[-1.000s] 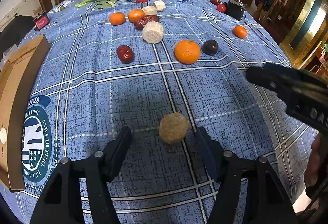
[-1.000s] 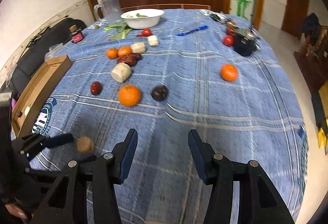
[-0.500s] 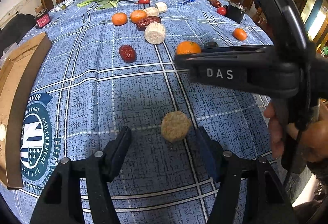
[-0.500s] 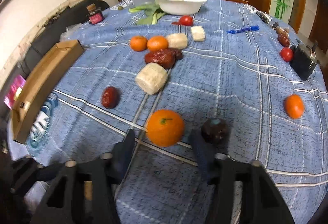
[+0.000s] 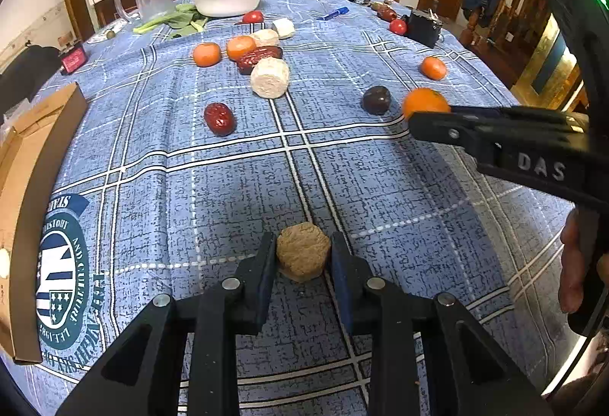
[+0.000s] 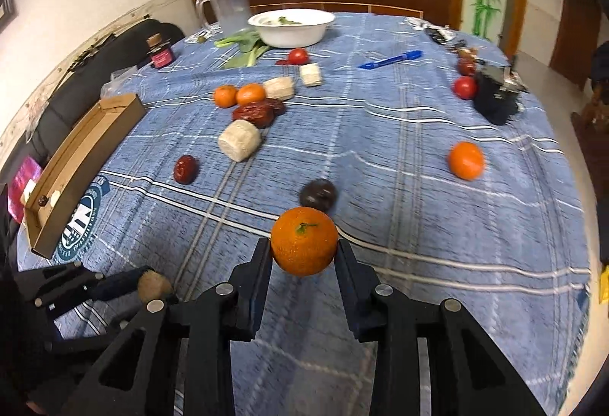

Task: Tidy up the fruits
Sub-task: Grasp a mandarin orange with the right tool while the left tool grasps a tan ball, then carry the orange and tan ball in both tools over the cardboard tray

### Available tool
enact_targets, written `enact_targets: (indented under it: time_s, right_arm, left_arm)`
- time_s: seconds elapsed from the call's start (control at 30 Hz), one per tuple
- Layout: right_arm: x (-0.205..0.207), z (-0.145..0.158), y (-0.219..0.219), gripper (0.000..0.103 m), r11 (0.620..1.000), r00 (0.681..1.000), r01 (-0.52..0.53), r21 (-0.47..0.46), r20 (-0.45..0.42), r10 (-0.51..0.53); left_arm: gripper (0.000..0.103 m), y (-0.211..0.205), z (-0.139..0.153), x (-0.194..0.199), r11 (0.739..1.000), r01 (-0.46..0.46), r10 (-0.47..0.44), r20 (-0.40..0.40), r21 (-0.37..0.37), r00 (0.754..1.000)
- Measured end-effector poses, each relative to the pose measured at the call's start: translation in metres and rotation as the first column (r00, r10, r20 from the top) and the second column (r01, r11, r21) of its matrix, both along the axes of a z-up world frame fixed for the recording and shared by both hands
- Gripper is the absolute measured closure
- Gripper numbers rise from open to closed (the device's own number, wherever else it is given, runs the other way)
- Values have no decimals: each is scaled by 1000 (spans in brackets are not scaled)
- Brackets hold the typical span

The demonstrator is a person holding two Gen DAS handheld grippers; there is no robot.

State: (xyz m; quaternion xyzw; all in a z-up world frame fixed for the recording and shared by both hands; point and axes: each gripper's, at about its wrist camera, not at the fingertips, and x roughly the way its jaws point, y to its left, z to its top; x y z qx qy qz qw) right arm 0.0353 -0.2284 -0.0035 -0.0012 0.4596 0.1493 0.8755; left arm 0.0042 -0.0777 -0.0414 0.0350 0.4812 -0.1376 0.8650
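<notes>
**Both tongs clamped on fruit items**

The left tongs (image 5: pixel 303 256) are clenched on a brown rough-skinned round fruit (image 5: pixel 303 255); both fingers touch its sides. The fruit sits at the near edge of the tabletop (image 5: pixel 380 180), which is covered with a blue plaid cloth. Whether the fruit rests on the cloth or is raised off it cannot be told.

The right tongs (image 6: pixel 304 251) are clenched on a large orange (image 6: pixel 304 241), stem side facing the camera, with one finger pressed on each side. In the left wrist view the same orange (image 5: pixel 425 103) shows at the tip of the right tongs, just right of a dark plum (image 5: pixel 376 99).

Remaining items on the tabletop:
- a red date (image 6: pixel 185 168) left of the plum;
- a pale cylindrical piece (image 6: pixel 239 141) beyond it;
- two small oranges (image 6: pixel 239 94) touching a cluster of dates (image 6: pixel 258 111);
- a lone orange (image 6: pixel 466 160) to the right;
- a white bowl (image 6: pixel 291 27) at the far side;
- a cardboard box (image 6: pixel 82 153) at the left edge.
</notes>
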Motion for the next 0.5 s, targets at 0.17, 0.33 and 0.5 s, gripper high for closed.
enact_targets:
  time_s: [0.17,0.33,0.5]
  right_arm:
    - [-14,5,-3,67,999,1000,23,-24,17,-23]
    - [-24,9,5,67,999,999,33,-21,25,-32]
    - [-24,14,30,67,1000,999,24,-20,26,-24]
  left_arm:
    - [76,16,11,-1,999,-27,28,16,-24,999]
    - [76,43,29,-7,997,-65,67,51,-46,996]
    - [76,81,43,-12,991,-113,117,72,-66,990]
